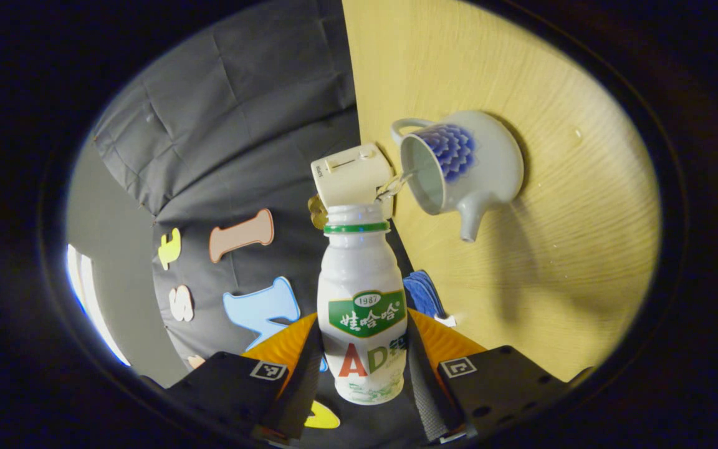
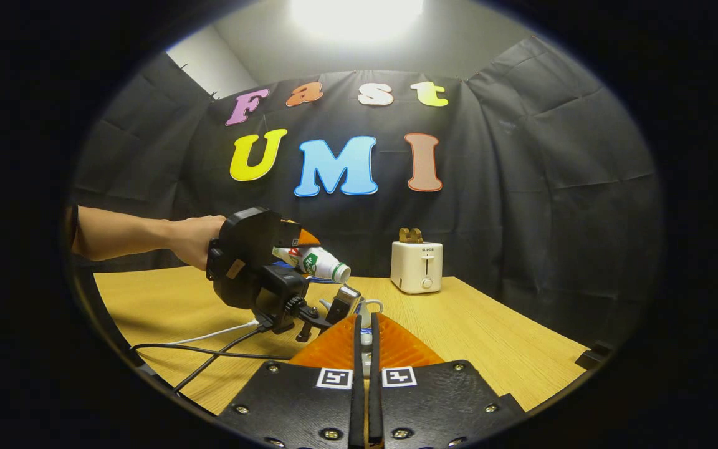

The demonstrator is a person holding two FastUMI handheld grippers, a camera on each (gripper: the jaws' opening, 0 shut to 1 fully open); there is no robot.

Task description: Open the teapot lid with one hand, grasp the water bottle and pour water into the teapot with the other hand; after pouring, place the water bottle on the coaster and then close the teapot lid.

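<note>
In the left gripper view, my left gripper (image 1: 364,327) is shut on a white water bottle (image 1: 362,293) with a green label and no cap. The bottle is tipped, and a thin stream of water (image 1: 396,184) runs from its mouth into the open white teapot (image 1: 490,162) with a blue flower pattern. In the right gripper view, the same bottle (image 2: 325,267) lies slanted in the left gripper (image 2: 296,249), held by a hand (image 2: 191,240). My right gripper (image 2: 365,327) is nearly closed on a small white piece, apparently the teapot lid (image 2: 366,340). Just beyond it is the teapot handle (image 2: 373,305).
A white toaster (image 2: 416,267) stands at the back of the wooden table (image 2: 490,349), also seen as the toaster (image 1: 349,174) behind the bottle mouth. A blue coaster (image 1: 422,293) lies on the table near the bottle. Cables (image 2: 209,349) trail over the table's left front.
</note>
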